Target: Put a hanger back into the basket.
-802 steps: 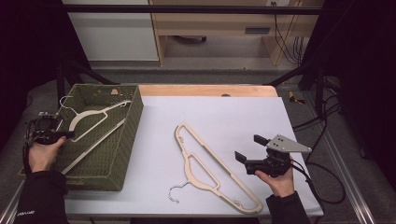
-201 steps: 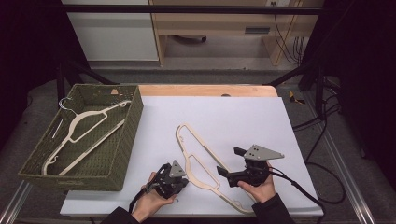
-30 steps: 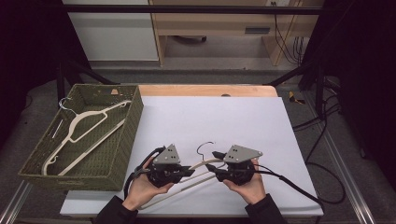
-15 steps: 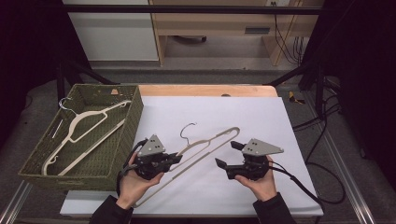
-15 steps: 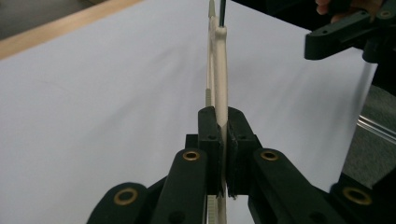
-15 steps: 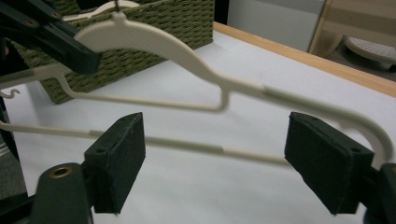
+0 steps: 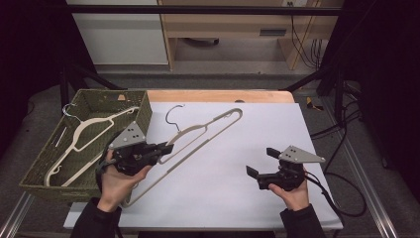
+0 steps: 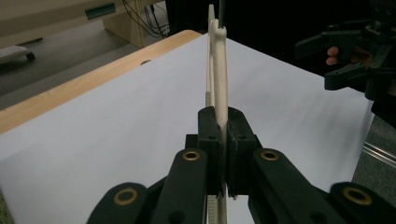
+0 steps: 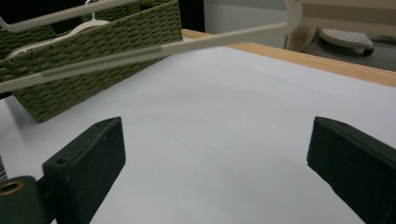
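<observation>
A cream plastic hanger (image 7: 208,130) with a metal hook slants across the white table from near the front left up to the middle. My left gripper (image 7: 166,148) is shut on its lower bar beside the basket. In the left gripper view the hanger (image 8: 219,60) stands edge-on between the closed jaws of that gripper (image 8: 223,135). My right gripper (image 7: 260,161) hovers open over the table's front right, apart from the hanger. In the right gripper view its jaws (image 9: 215,154) stand wide with nothing between them, and the hanger bar (image 9: 187,44) crosses above.
A green woven basket (image 7: 143,111) sits at the table's left and holds a second cream hanger (image 7: 84,131). A wooden strip (image 7: 218,95) runs along the table's far edge. Cables trail off the right side.
The left gripper has carried the hanger leftward toward the basket. The right gripper has let go of it, opened and drawn back to the right.
</observation>
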A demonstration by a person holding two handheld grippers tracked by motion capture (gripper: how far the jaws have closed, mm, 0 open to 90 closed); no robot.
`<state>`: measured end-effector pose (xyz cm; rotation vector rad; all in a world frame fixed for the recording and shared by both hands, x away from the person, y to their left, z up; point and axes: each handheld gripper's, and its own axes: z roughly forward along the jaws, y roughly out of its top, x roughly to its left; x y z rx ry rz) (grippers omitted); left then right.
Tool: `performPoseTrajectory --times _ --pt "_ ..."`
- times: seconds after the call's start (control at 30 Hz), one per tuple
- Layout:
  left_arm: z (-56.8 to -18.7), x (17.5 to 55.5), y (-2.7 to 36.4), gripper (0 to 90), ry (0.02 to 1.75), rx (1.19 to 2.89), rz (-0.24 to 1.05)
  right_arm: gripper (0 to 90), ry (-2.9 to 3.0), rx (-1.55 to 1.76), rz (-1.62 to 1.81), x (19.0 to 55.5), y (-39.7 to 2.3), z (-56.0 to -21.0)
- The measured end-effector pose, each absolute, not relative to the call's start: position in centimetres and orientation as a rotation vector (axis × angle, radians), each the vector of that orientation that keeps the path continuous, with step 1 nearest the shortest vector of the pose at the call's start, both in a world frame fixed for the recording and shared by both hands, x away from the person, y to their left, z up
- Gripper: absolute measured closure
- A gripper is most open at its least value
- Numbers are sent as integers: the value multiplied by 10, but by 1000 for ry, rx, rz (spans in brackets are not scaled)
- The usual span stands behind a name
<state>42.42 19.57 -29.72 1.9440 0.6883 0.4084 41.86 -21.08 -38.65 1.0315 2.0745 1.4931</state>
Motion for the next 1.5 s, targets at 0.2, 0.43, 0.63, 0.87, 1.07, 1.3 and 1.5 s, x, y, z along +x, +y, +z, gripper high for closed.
performPoseTrajectory --times 0.2,0.43,0.63,0.87,1.07,1.3,1.5 --pt "-273 431 219 866 682 1922 448 41 2034 1063 1515 417 -222 -385" --pt "-254 444 246 865 704 1921 500 36 2004 1088 1520 418 -228 -385" --pt "-246 458 270 866 746 1929 540 32 1998 1079 1532 416 -232 -383" --pt "-247 473 298 866 803 1933 559 33 1997 1085 1532 417 -231 -383" --pt "-253 481 320 865 834 1929 563 32 1995 1084 1532 416 -232 -383" --pt "-262 487 339 865 861 1952 579 33 1997 1084 1525 417 -231 -383" --pt "-269 492 359 865 884 1937 584 32 2002 1081 1522 417 -231 -384"
